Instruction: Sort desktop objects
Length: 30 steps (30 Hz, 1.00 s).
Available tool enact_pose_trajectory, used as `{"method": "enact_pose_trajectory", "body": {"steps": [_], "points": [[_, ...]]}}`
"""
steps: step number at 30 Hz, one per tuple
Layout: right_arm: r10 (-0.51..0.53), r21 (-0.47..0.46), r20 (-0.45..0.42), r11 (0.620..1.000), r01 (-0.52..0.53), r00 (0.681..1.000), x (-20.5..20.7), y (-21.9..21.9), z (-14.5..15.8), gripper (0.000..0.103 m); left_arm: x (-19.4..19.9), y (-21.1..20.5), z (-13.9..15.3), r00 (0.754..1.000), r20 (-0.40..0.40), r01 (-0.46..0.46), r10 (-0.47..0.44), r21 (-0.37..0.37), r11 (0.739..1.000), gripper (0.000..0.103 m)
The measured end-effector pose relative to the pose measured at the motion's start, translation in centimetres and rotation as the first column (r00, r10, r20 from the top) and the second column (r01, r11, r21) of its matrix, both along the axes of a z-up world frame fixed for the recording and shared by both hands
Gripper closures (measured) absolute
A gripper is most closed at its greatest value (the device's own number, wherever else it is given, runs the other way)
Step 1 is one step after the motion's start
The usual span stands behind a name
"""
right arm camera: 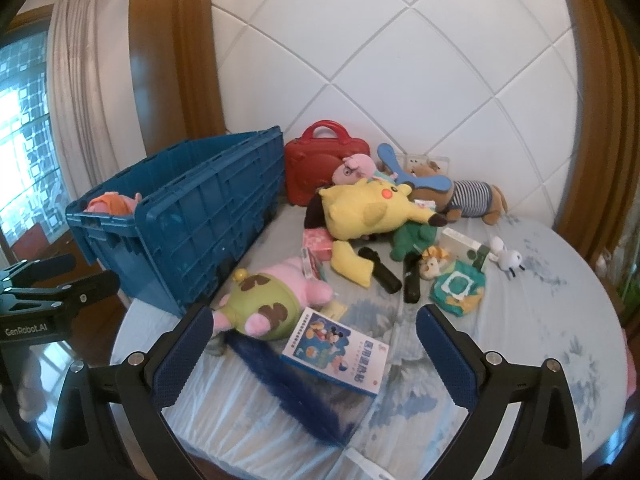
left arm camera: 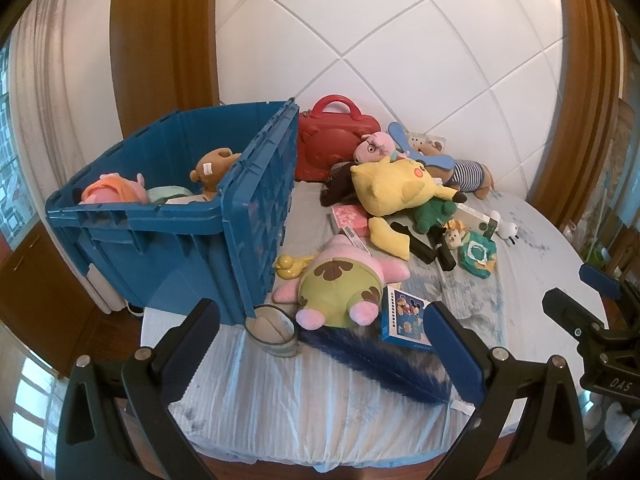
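A round worktop [right arm camera: 560,320] under a pale blue patterned cloth stands against a white quilted wall panel [right arm camera: 400,60] framed in brown wood. On it a blue crate [left arm camera: 168,220] already holds a few plush toys, and beside it lie a pink star plush [left arm camera: 340,284], a yellow Pikachu plush [left arm camera: 396,188], a red case [left arm camera: 336,144], a Mickey book [right arm camera: 336,350] and a blue feather [left arm camera: 380,360]. The left tool [left arm camera: 320,352] and the right tool [right arm camera: 316,356] hover low over the near edge, both spread wide and empty.

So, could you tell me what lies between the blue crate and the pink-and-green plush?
A small yellow duck toy sits in the gap between the blue crate and the pink-and-green plush; the left wrist view shows it best.
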State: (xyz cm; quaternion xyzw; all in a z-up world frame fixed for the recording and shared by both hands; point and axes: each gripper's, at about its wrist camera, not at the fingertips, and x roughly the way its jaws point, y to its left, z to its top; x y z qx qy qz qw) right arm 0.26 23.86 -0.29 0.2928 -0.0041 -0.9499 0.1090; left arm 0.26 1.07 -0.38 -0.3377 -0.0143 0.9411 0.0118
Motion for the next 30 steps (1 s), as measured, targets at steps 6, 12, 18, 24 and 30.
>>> {"method": "enact_pose_trajectory", "body": {"steps": [6,12,18,24,30], "points": [[0.001,-0.004,0.000,1.000,-0.001,1.000,0.2,0.3,-0.1,0.000,0.1,0.4,-0.1,1.000,0.003,0.001,-0.001,-0.005,1.000,0.000],[0.003,-0.011,0.005,1.000,-0.002,1.000,0.1,0.7,-0.4,0.000,0.2,0.6,-0.1,1.000,0.007,-0.007,0.007,-0.010,1.000,0.000],[0.011,-0.018,0.006,1.000,-0.010,1.000,0.2,1.0,-0.5,0.000,0.4,0.9,-0.1,1.000,0.010,-0.015,0.015,-0.014,1.000,0.000],[0.016,-0.020,0.007,1.000,-0.015,1.000,0.2,1.2,-0.5,0.000,0.3,1.2,-0.2,1.000,0.015,-0.017,0.017,-0.013,1.000,0.000],[0.011,-0.035,0.003,0.999,-0.010,1.000,0.2,2.1,-0.7,0.000,0.3,1.6,-0.4,1.000,0.020,-0.018,0.018,-0.011,1.000,0.000]]}}
